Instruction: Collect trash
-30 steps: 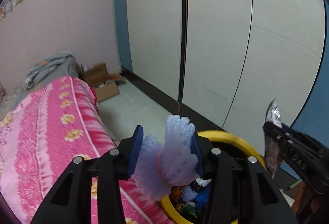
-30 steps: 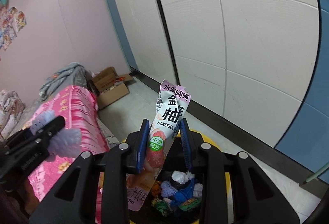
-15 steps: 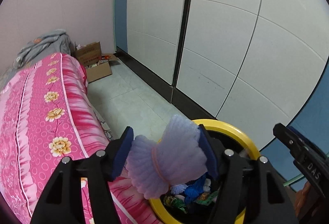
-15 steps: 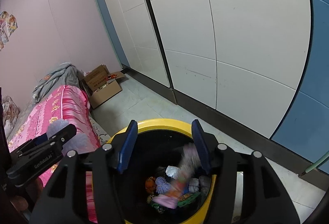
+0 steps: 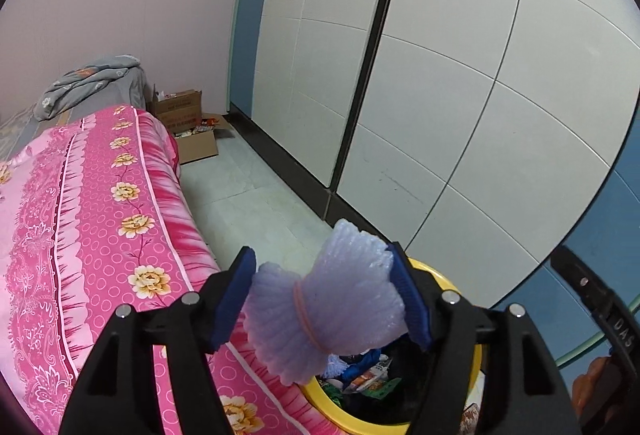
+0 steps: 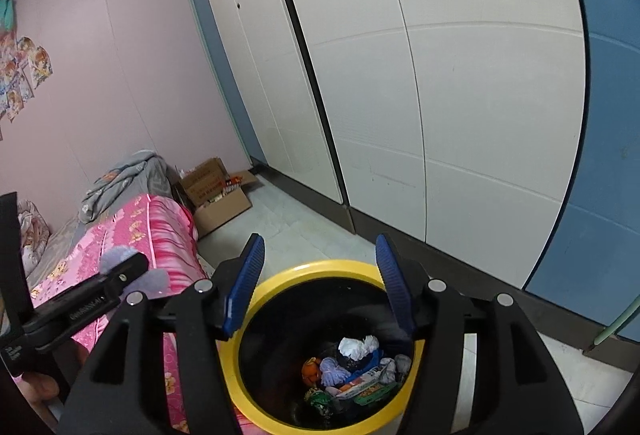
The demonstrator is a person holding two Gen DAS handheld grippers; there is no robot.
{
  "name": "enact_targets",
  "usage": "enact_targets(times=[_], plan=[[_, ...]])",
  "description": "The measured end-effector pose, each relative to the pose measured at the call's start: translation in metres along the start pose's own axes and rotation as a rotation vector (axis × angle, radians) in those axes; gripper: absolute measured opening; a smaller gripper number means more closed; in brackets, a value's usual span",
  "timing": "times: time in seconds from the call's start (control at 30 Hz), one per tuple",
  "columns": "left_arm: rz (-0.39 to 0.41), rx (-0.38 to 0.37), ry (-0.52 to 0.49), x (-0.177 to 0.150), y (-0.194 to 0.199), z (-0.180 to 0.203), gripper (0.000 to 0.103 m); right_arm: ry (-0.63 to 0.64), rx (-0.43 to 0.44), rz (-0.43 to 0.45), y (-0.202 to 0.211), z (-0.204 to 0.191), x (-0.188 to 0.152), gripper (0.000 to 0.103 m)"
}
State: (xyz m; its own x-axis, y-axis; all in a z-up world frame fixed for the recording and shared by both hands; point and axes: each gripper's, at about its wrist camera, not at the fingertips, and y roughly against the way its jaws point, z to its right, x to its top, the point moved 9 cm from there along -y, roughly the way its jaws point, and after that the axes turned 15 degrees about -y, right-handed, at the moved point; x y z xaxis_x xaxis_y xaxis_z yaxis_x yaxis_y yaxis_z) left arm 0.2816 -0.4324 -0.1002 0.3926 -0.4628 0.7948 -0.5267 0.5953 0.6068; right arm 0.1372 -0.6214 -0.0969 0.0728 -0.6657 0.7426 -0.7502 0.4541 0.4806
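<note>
foam bundle [image 5: 326,301] sits between the left claw [image 5: 324,295] pads, which have just been opening, above the bin [image 5: 478,349] edge; move over the middle before release. right claw [image 6: 318,283], apart and empty, hangs over the trash [image 6: 356,371].

Yellow-rimmed round trash bin [image 6: 280,277] on the floor just right of the pink floral-covered bed [image 5: 92,219], crumpled wrappers [image 6: 356,375] inside it, open cardboard box [image 6: 218,201] beyond the bed's far end, white panelled wardrobe doors [image 6: 460,95] behind the bin.
</note>
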Motion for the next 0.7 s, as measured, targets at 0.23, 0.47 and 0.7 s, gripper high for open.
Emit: enact_targets(times=[0.23,0.47,0.7], plan=[[0.002,-0.029,0.008,-0.003,0.014,0.004,0.079,0.013,0.02,0.027,0.028,-0.009,0.008,0.057],[0.039,-0.01,0.015,0.002,0.041,-0.003,0.08,0.03,0.041,0.054,0.052,-0.019,0.014,0.058],[0.107,0.076,0.053,-0.003,0.101,-0.042,0.08,0.079,0.095,0.057,0.073,-0.051,0.007,0.058]])
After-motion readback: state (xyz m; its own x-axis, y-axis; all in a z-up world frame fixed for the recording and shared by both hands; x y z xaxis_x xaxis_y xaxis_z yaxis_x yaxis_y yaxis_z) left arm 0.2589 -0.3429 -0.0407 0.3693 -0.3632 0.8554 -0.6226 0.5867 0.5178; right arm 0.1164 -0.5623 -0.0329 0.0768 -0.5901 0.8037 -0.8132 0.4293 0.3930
